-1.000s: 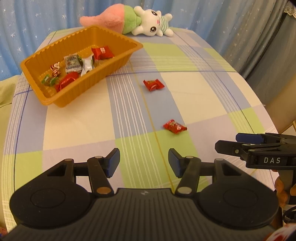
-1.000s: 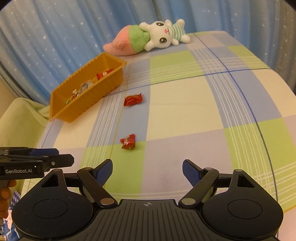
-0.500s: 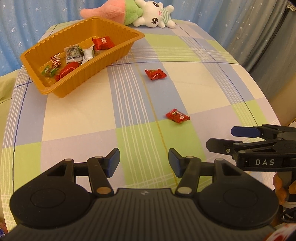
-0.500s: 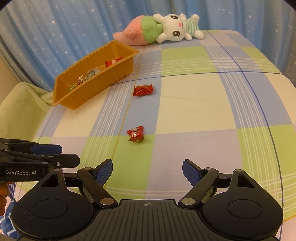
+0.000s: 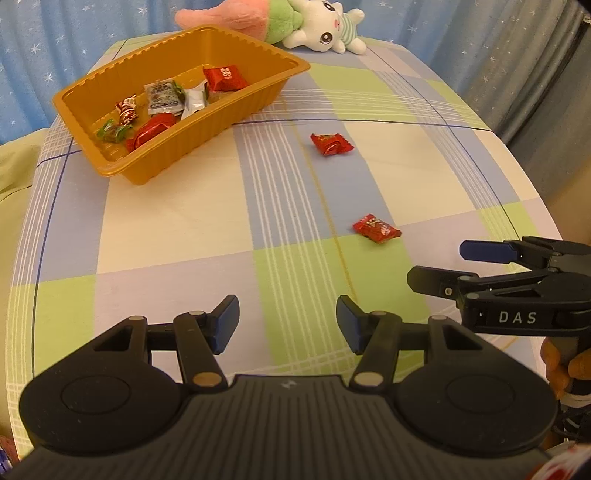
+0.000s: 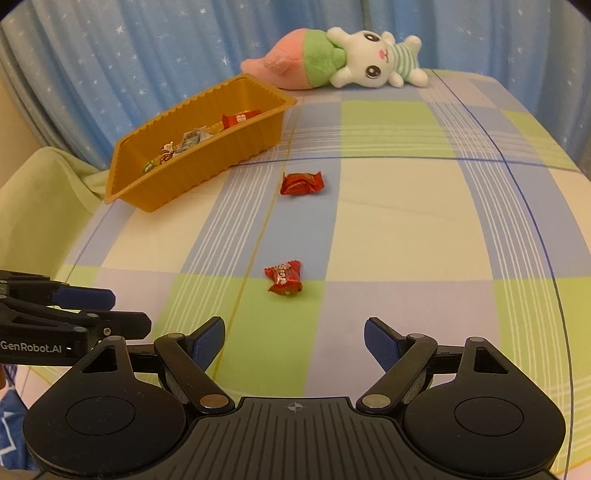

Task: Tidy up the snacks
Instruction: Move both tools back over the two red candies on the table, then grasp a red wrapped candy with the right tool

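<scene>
Looking along the left gripper (image 5: 287,325), its blue-padded fingers (image 5: 226,323) are standing apart with nothing between them, hovering over the checked cloth covering the tabletop (image 5: 166,229). An orange tray (image 5: 236,118) is sitting at the far left, holding several wrapped snacks, among them a red packet (image 5: 224,78) and a silver packet (image 5: 162,99). Two loose red candies are lying on the cloth outside the tray: the farther candy (image 5: 331,144) near the tray's right end, the nearer candy (image 5: 376,229) ahead and to the right of the fingers. The right gripper (image 5: 436,266) is reaching in from the right edge, its fingers parted and empty, just beside the nearer candy but not touching it. A plush rabbit (image 5: 325,29) is lying past the tray.

Looking along the right gripper (image 6: 294,341), its fingers (image 6: 380,345) are spreading wide, gripping nothing. The nearer candy (image 6: 283,278) is lying a little ahead of them, the farther candy (image 6: 301,183) beyond it, and the orange tray (image 6: 207,166) at upper left. The left gripper (image 6: 131,310) is showing at the left edge, and the plush rabbit (image 6: 369,61) is resting at the far end.
</scene>
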Demonstrator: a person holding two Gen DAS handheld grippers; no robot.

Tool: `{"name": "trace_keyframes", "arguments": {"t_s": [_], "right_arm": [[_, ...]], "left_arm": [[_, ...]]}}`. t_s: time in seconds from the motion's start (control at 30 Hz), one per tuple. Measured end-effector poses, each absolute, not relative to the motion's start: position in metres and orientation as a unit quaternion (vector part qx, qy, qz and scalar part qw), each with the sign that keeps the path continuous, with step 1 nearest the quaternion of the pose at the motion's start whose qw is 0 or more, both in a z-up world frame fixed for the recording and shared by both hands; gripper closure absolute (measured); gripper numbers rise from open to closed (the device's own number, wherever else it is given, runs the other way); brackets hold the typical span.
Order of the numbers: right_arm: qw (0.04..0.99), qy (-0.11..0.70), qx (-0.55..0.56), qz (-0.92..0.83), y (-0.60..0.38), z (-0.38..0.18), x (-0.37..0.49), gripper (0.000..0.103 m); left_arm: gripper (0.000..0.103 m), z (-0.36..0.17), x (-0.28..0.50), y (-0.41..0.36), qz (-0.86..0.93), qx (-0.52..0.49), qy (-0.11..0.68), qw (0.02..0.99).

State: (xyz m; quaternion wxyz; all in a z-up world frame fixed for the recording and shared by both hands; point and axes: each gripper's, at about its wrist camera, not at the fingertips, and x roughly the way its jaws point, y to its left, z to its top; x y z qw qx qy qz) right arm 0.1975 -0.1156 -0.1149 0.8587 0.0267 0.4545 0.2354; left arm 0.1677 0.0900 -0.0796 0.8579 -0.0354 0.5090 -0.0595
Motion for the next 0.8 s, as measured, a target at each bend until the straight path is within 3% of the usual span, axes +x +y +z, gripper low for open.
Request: {"name": "trace_keyframes", "arguments": {"t_s": [0.4, 0.47, 0.53, 0.67, 0.8], "right_arm": [[0.868, 0.428, -0.004, 0.252, -0.094, -0.123, 0.218, 0.021], [0.868, 0.424, -0.012, 0.258, -0.09, -0.124, 0.221, 0.028], [0.865, 0.426, -0.02, 0.263, -0.085, -0.126, 0.225, 0.042], [0.864, 0.424, -0.035, 0.269, -0.077, -0.131, 0.231, 0.048], [0.86, 0.43, -0.051, 0.27, -0.071, -0.137, 0.237, 0.061]], "left_arm": [[0.048, -0.082, 0.175, 0.105, -0.049, -0.039, 0.509, 0.859], [0.048, -0.083, 0.176, 0.106, -0.049, -0.039, 0.507, 0.859], [0.048, -0.083, 0.177, 0.107, -0.049, -0.038, 0.507, 0.86], [0.048, -0.084, 0.178, 0.11, -0.047, -0.038, 0.506, 0.861], [0.048, -0.085, 0.179, 0.114, -0.043, -0.039, 0.505, 0.861]]}}
